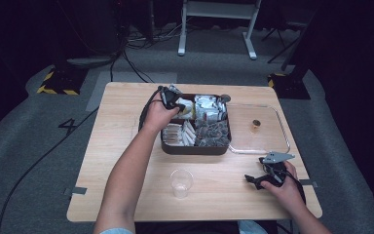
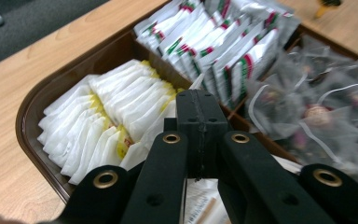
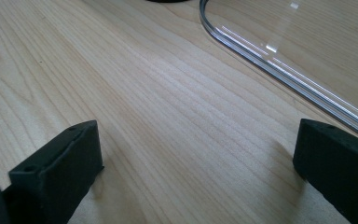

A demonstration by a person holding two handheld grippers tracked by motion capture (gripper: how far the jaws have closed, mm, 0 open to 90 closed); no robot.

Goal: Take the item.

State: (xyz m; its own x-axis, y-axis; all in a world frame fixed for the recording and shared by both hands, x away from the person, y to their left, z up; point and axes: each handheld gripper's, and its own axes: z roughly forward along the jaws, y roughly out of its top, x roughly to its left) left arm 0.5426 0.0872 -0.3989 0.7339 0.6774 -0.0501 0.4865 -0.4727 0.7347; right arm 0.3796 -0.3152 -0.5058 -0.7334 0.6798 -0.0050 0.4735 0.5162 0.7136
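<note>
Figure: our left gripper (image 2: 200, 116) hangs over the brown tray (image 1: 195, 148), jaws pressed together above the white sachets (image 2: 107, 121); whether a sachet edge sits between them we cannot tell. Our right gripper (image 3: 196, 154) rests spread wide on the table (image 1: 126, 161) beside the clear lid (image 3: 279, 70). The sachets stand tightly packed, so we judge a lift may drag out neighbours or slip before reaching the plastic cup (image 1: 181, 183).
</note>
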